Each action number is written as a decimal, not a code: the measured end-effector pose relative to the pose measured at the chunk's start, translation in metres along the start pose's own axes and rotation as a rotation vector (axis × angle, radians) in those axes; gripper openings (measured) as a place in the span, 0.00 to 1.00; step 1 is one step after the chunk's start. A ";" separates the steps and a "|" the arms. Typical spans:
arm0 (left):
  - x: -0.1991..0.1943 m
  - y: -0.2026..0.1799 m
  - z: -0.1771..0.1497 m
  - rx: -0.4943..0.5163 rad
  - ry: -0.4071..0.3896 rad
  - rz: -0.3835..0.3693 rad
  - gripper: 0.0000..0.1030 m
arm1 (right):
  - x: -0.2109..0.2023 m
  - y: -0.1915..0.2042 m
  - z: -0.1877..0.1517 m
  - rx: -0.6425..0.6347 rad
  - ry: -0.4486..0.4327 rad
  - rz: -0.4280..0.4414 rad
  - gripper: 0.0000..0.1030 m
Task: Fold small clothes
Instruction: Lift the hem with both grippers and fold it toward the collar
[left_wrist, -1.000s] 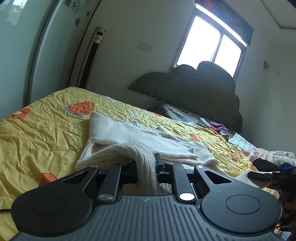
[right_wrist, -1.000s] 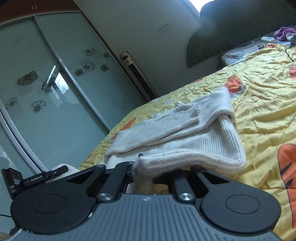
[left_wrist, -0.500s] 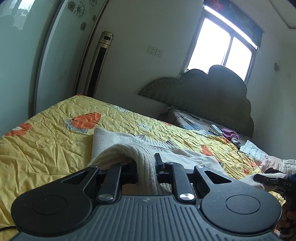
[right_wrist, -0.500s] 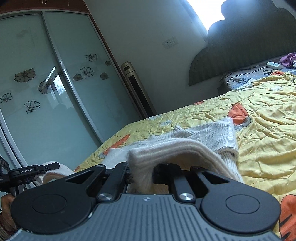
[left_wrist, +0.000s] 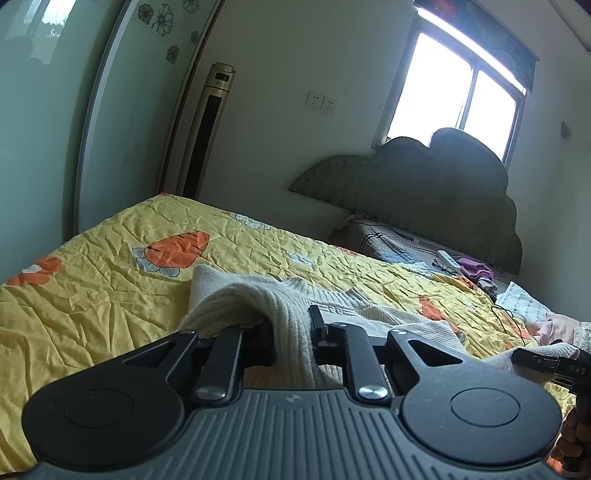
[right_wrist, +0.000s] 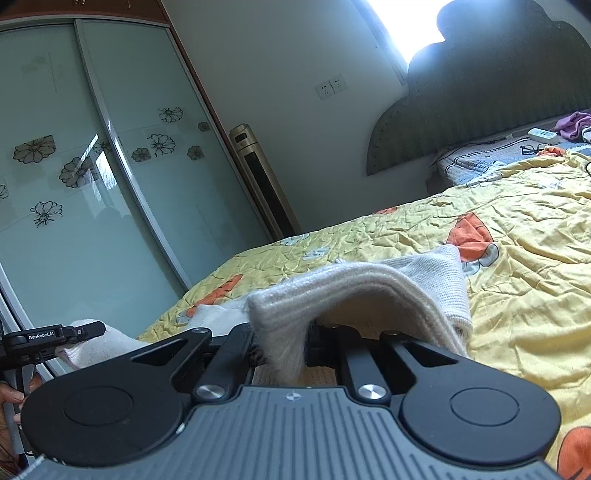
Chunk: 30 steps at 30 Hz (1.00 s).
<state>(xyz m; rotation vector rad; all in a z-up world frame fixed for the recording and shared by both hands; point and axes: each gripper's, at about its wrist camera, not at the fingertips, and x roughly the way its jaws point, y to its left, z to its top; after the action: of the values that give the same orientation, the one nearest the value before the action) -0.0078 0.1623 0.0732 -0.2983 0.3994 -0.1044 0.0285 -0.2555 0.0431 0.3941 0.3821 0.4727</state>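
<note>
A cream ribbed knit sweater (left_wrist: 258, 299) lies on the yellow bedspread (left_wrist: 92, 295). My left gripper (left_wrist: 293, 332) is shut on its near hem, and the knit bulges up over the fingers. In the right wrist view my right gripper (right_wrist: 282, 343) is shut on another part of the same sweater (right_wrist: 369, 284), which arches over the fingers and hides the fingertips. The raised hem hangs doubled above the rest of the garment. The right gripper (left_wrist: 546, 363) shows at the right edge of the left wrist view. At the left edge of the right wrist view the left gripper (right_wrist: 55, 338) holds cloth.
A dark padded headboard (left_wrist: 424, 184) and a window (left_wrist: 461, 92) stand at the far end. Loose clothes (left_wrist: 476, 269), a remote control (left_wrist: 448, 258) and cables lie near the pillows. Sliding glass wardrobe doors (right_wrist: 92, 166) and a tall standing air conditioner (left_wrist: 210, 129) line the bedside.
Both grippers have carried the sweater's near hem forward over the garment and slightly up; less of the flat sweater shows beyond the fingers. Both grips are unchanged.
</note>
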 end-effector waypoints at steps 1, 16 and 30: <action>0.002 0.000 0.002 -0.002 -0.001 0.000 0.15 | 0.002 -0.001 0.002 -0.001 -0.001 0.000 0.12; 0.054 0.000 0.037 -0.016 0.000 0.012 0.15 | 0.055 -0.016 0.036 -0.021 -0.017 -0.013 0.12; 0.144 0.006 0.045 0.008 0.060 0.098 0.15 | 0.131 -0.055 0.047 0.040 0.050 -0.050 0.12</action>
<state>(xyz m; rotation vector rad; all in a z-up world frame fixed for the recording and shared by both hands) 0.1421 0.1573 0.0584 -0.2680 0.4722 -0.0193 0.1764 -0.2473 0.0244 0.4113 0.4495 0.4276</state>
